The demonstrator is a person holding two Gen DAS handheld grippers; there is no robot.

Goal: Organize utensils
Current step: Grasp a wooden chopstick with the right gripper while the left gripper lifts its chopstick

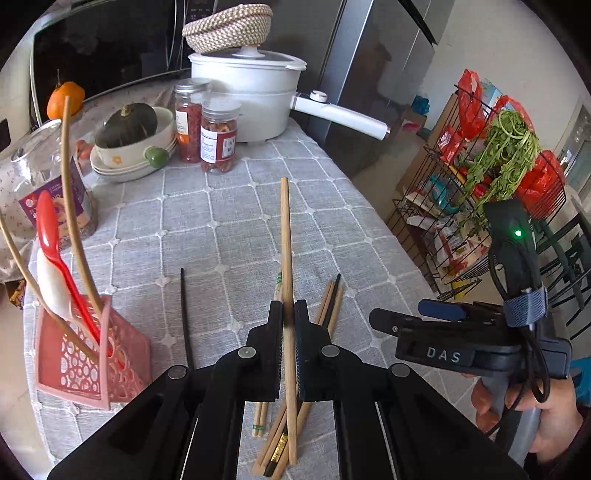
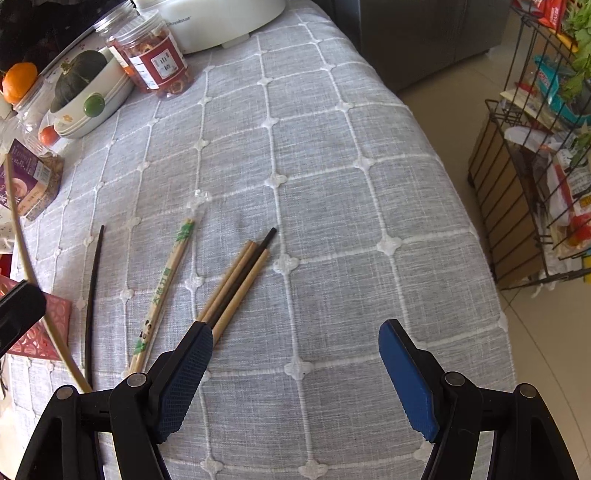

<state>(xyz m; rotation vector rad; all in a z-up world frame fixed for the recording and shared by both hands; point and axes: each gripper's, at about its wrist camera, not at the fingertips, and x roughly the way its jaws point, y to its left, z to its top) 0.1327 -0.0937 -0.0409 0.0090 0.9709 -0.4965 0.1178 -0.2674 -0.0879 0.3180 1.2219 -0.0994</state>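
While the left gripper has its fingers closed on one bamboo chopstick, lifted off the tabletop and pointing away from the camera, the job looks partly done, perhaps less than half. Most utensils are not yet sorted: a loose pile of three pale sticks and one dark one lies just ahead of the right gripper, whose fingers are spread wide and hold nothing. Left of the pile lies a wrapped pair in a green-printed sleeve, and further left a lone black chopstick.

Biggest of the containers is the white pot, lid on, with a woven basket on top; what either holds is hidden. Next comes a stack of bowls with a dark squash in the top one. Smallest, at the left edge, the pink holder already has several long bamboo sticks, a red spoon and a white spoon. The held stick likely goes there.
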